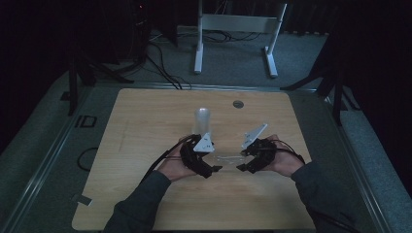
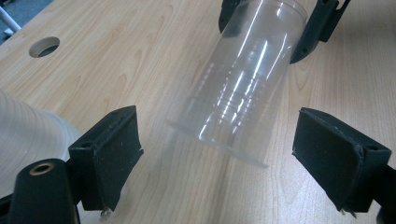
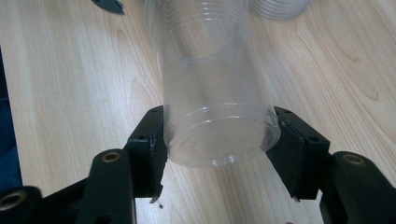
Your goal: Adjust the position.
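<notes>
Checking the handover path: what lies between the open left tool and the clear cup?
Bare wooden table separates left tool from clear cup, per the left gripper view.

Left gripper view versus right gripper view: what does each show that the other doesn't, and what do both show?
Left gripper view alone: the left claw open, its pads clear of the cup, the cup's open rim facing it, and a round hole in the table.

Right gripper view alone: the right claw shut on the cup's closed base, a pad pressing each side.

Both: the same clear plastic cup lying over the wooden table, and part of a second clear stack of cups at the edge.
</notes>
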Demonstrator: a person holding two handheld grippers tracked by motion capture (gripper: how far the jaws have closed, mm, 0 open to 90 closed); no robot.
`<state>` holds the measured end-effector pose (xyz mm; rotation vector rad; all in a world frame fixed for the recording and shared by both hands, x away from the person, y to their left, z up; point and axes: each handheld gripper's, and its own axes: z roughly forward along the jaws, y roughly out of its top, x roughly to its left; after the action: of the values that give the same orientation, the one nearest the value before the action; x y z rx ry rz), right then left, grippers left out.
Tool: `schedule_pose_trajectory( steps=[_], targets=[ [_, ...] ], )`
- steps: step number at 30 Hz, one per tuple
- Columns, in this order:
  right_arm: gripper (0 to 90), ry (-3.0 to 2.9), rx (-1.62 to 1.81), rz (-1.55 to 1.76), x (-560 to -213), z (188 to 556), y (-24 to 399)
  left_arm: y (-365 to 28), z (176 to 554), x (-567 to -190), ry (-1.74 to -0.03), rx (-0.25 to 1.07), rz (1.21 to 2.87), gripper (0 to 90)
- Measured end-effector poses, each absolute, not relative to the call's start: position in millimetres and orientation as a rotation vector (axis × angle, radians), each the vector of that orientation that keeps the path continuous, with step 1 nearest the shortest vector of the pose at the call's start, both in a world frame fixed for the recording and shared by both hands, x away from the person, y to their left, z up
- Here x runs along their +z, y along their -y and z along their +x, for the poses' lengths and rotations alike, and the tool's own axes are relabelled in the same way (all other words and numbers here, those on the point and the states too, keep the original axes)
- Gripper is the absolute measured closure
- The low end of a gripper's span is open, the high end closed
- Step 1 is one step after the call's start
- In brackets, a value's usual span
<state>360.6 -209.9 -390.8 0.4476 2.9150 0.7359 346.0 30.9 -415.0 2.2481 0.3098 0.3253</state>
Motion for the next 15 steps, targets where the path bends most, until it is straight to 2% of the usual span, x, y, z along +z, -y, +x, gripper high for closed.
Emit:
schedule_pose_trajectory(
  steps=[15],
  targets=[
    [41.5,-2.858,0.789,0.537,-395.6,361.9,229.2,-42.6,351.2,-418.7,-0.378,0.31,2.207,16.4]
  ],
)
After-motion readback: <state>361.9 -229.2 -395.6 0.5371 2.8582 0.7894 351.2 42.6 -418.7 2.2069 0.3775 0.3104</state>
